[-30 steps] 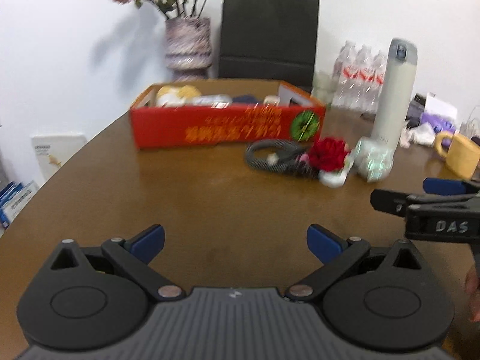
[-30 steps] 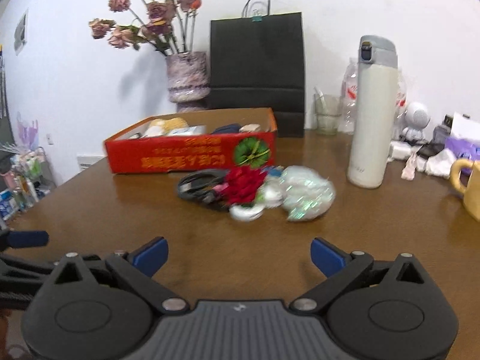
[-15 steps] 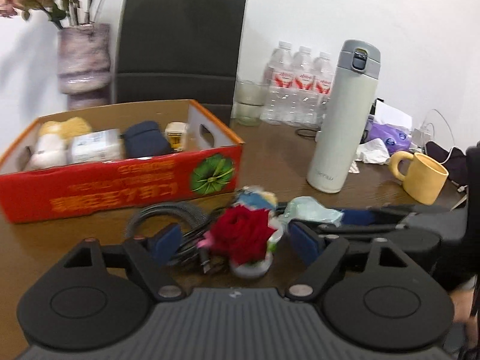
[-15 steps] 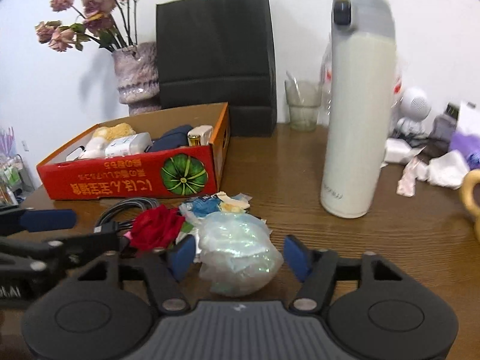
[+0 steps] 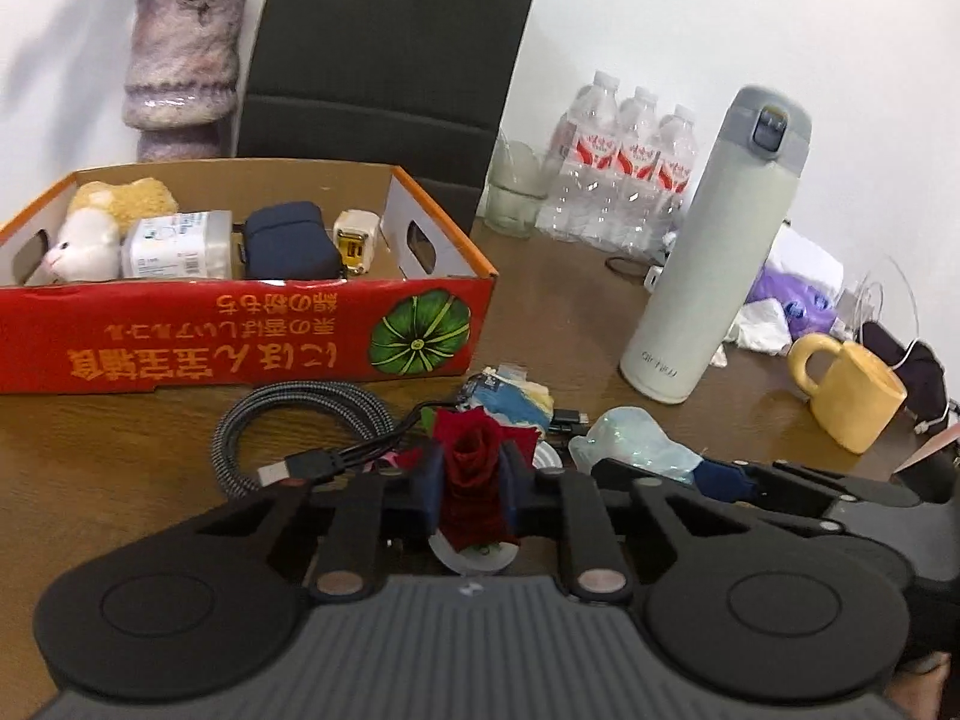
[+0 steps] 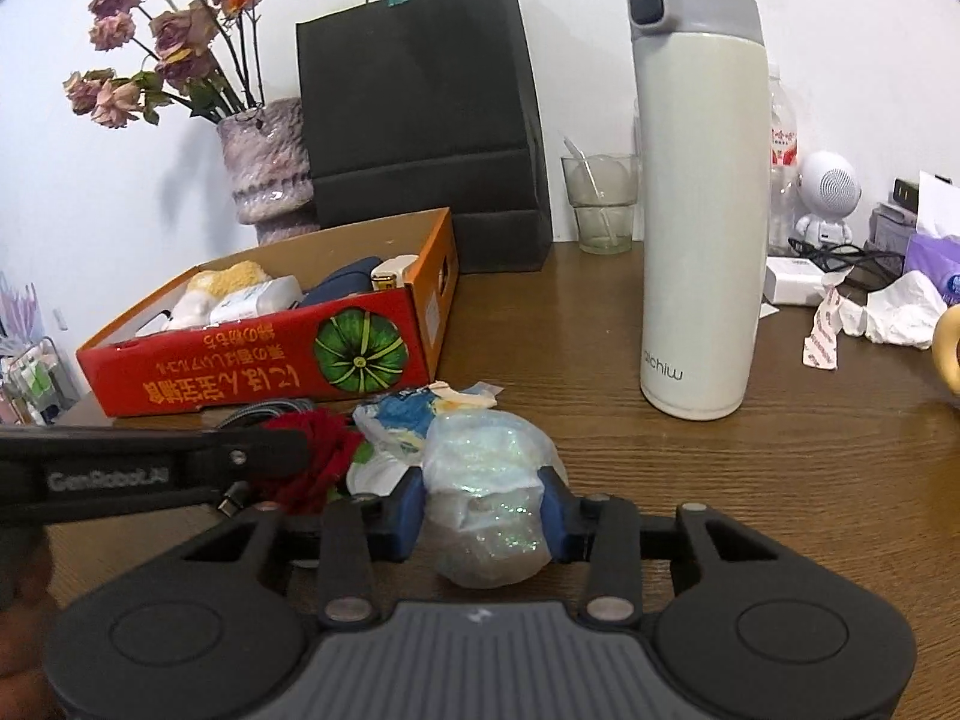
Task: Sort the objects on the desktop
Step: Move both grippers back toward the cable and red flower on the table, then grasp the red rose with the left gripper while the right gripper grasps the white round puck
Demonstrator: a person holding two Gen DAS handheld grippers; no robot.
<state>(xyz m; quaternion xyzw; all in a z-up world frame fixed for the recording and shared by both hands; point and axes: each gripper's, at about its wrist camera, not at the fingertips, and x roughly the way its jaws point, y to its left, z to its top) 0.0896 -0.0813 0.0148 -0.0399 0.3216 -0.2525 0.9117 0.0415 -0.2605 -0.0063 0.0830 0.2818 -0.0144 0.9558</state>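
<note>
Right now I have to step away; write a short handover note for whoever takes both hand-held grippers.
Left hand-held gripper: jaws closing, pads against the red rose.
Right hand-held gripper: jaws closing, pads against the glittery plastic bundle.
Both items sit on the table, not lifted.
Done: red box holds a plush toy, tissue pack, navy pouch, charger.
Left: box both items, then the braided cable and blue wrapper.

Left wrist view: low over the wooden table [image 5: 150,456], angled down, close on the red rose [image 5: 474,468]. Right wrist view: same height, just beside at 3 o'clock. Shared: red cardboard box [image 6: 270,360] at 10 o'clock, white thermos [image 6: 699,210] at 1 o'clock.
</note>
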